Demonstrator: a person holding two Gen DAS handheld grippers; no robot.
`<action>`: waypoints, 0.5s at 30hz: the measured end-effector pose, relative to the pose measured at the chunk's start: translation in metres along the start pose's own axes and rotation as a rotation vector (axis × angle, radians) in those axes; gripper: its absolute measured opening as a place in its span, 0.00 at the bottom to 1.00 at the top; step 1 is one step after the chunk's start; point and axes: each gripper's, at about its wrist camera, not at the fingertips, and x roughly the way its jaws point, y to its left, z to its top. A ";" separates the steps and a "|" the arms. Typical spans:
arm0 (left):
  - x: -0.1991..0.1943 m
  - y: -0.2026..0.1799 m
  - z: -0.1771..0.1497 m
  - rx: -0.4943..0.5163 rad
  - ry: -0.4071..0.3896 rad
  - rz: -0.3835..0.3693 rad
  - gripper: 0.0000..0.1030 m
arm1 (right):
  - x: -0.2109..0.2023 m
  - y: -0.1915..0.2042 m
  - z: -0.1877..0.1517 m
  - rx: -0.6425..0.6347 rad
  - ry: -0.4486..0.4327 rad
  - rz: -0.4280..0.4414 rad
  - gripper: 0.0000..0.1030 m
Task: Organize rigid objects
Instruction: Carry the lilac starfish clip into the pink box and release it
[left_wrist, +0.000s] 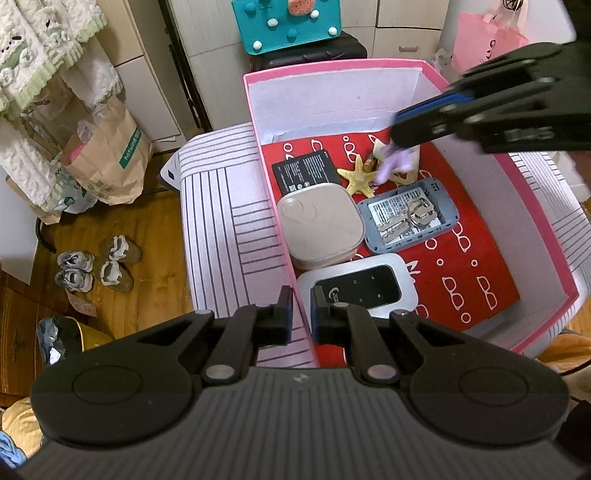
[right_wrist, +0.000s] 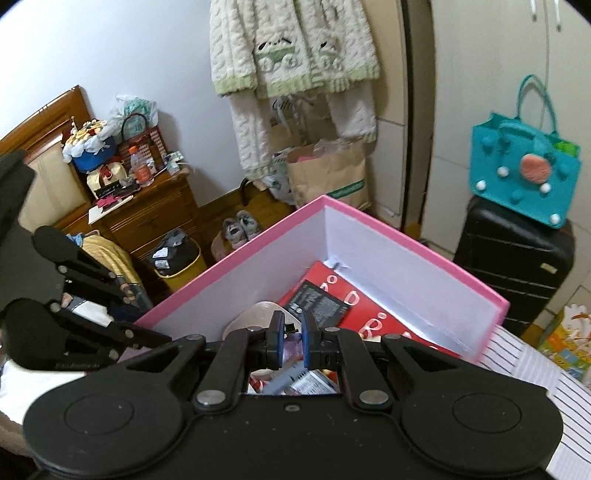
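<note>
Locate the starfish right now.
Left wrist view: the starfish lies inside the pink box, toward its far end, between the black battery and a blurred purple item.

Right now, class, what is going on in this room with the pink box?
A person with tongs in each hand is sorting small hard items into the pink box on the striped bed. The left tongs grip the box's near wall, steadying it. The right tongs reach in over the far corner, holding a blurred lilac item. Already inside lie a battery, a starfish, a beige case, keys and a router.
</note>
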 end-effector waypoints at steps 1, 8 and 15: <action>-0.001 0.001 0.002 -0.002 -0.001 -0.002 0.08 | 0.008 0.001 0.003 0.003 0.010 0.005 0.11; -0.007 0.007 0.008 -0.037 -0.020 -0.019 0.08 | 0.055 -0.006 0.026 0.037 0.042 0.015 0.11; -0.006 0.008 0.007 -0.036 -0.023 -0.024 0.07 | 0.081 0.000 0.026 -0.034 0.049 -0.064 0.11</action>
